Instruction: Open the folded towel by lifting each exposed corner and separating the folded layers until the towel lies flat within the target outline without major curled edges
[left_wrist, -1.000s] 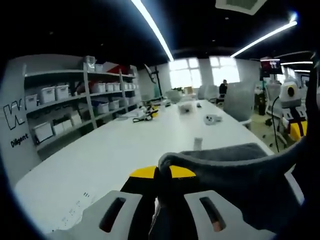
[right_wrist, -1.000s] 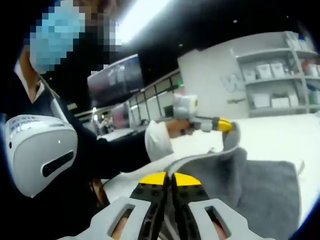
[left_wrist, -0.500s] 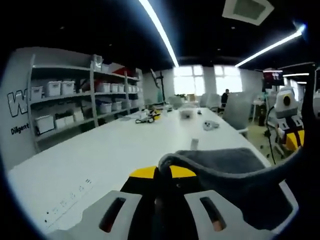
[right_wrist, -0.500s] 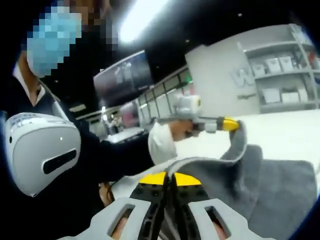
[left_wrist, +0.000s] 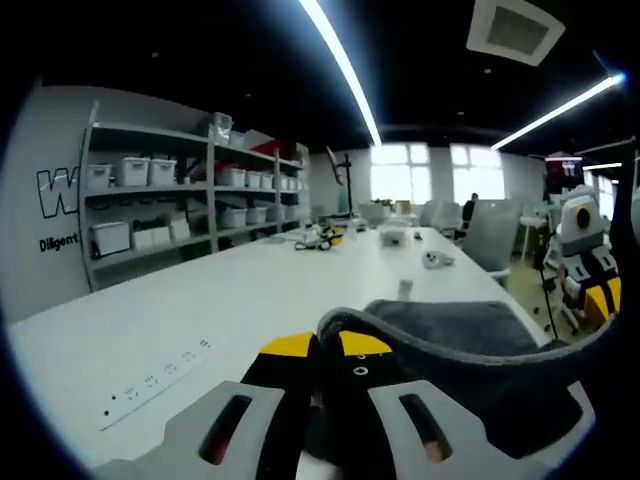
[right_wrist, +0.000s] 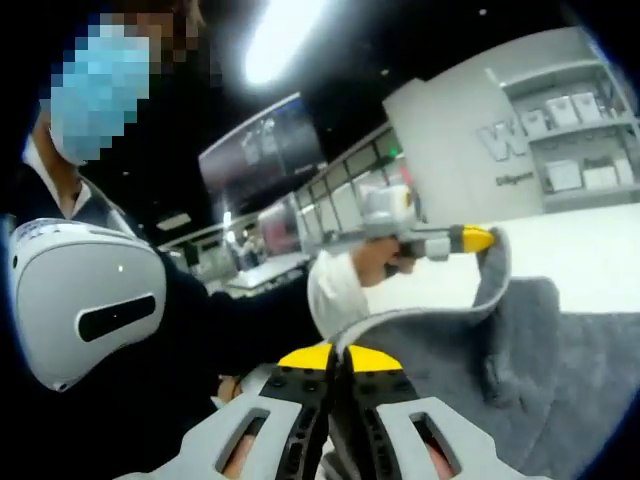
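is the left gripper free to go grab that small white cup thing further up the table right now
Probably not as things stand. The left gripper is shut on the grey towel, holding its edge up. The path over the white table to the small white object looks open, but it would have to release first.

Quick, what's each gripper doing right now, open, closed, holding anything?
Left gripper: closed on the grey towel.
Right gripper: closed on the same towel's edge.

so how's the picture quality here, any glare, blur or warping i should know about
Left gripper view: fisheye bends the shelving and the ceiling light strips, which blow out to white, as do the far windows; the grey towel stays sharp. Right gripper view: overhead light glares, the background looks soft, and the left gripper pinching the towel corner is slightly blurred.
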